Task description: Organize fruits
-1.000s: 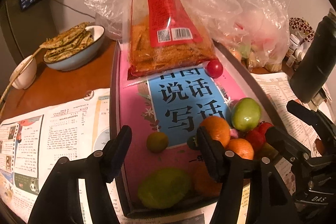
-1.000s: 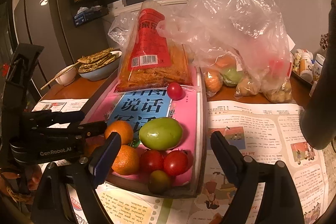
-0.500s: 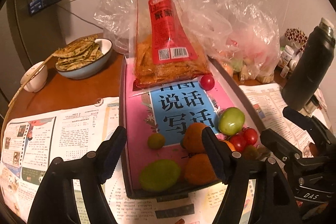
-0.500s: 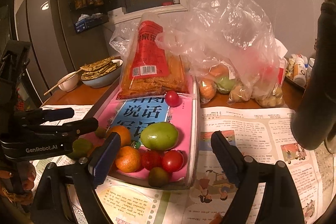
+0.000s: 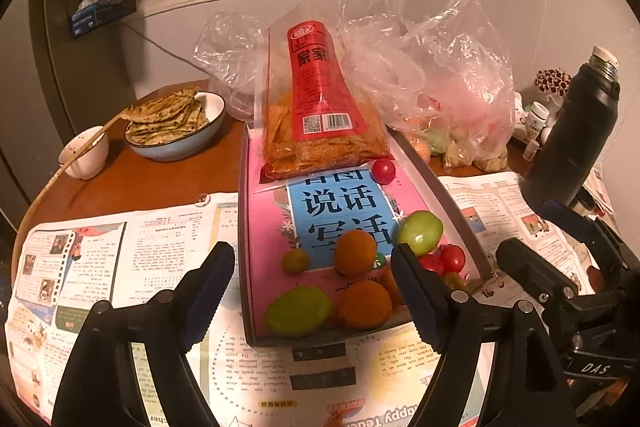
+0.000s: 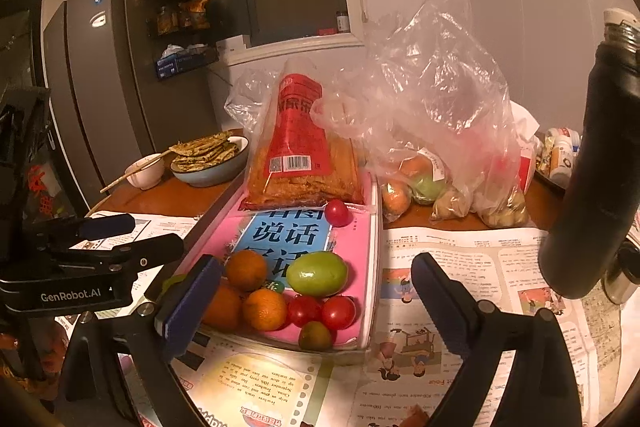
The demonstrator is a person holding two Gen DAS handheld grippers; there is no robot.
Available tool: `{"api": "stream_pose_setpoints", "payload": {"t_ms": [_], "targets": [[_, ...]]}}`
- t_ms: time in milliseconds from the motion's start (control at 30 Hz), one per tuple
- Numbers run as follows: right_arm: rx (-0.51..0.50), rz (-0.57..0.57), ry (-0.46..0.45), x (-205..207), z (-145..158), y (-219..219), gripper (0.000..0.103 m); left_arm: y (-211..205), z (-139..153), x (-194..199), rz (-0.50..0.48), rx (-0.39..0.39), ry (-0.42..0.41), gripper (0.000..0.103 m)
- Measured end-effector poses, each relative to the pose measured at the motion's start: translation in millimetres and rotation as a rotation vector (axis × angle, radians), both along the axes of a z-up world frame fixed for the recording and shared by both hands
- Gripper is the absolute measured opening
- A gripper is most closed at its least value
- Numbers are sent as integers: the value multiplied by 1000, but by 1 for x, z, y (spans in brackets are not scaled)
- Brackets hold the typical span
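Observation:
A shallow tray (image 5: 243, 227) lined with a pink and blue book cover holds the fruit. At its near end lie a big green fruit (image 5: 420, 233) (image 6: 317, 273), oranges (image 5: 355, 253) (image 6: 264, 309), cherry tomatoes (image 5: 452, 258) (image 6: 338, 311), another green fruit (image 5: 298, 311) and a small olive-green one (image 5: 295, 261) (image 6: 315, 335). One tomato (image 5: 383, 171) (image 6: 338, 213) sits alone further back. My left gripper (image 5: 312, 255) (image 6: 140, 235) hovers above the tray's near edge, its jaws opening and empty. My right gripper (image 6: 314, 263) (image 5: 536, 231) hangs at the tray's near right corner, jaws also opening, holding nothing.
A red-labelled snack bag (image 5: 320, 115) leans on the tray's far end. Clear plastic bags (image 6: 432, 147) with more fruit stand behind on the right. A tall black flask (image 6: 592, 167) rises at the right. A bowl of flatbread (image 5: 172, 127) and a small white bowl (image 5: 86, 155) sit at the left. Newspaper (image 5: 120, 259) covers the table.
Both grippers have lifted and drawn back from the tray, so the fruit looks smaller and lower. The jaws of both have spread wider.

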State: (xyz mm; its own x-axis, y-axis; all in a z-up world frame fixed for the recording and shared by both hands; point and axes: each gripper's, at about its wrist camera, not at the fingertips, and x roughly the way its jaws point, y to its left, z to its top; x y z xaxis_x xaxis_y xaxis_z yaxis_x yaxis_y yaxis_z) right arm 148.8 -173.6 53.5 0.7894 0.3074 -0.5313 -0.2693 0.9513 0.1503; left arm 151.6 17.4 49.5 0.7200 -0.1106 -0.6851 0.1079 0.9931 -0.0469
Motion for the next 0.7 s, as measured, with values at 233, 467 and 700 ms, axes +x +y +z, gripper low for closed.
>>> {"api": "stream_pose_setpoints", "payload": {"t_ms": [233, 467, 700], "targets": [[3, 0, -21, -10, 7, -1, 99, 3, 2, -11, -2, -6, -6, 81], [15, 0, -46, -29, 12, -4, 102, 5, 3, -29, 18, -2, -33, 81], [4, -5, -1, -53, -6, -9, 102, 7, -22, -53, 42, -9, 9, 81]]}}
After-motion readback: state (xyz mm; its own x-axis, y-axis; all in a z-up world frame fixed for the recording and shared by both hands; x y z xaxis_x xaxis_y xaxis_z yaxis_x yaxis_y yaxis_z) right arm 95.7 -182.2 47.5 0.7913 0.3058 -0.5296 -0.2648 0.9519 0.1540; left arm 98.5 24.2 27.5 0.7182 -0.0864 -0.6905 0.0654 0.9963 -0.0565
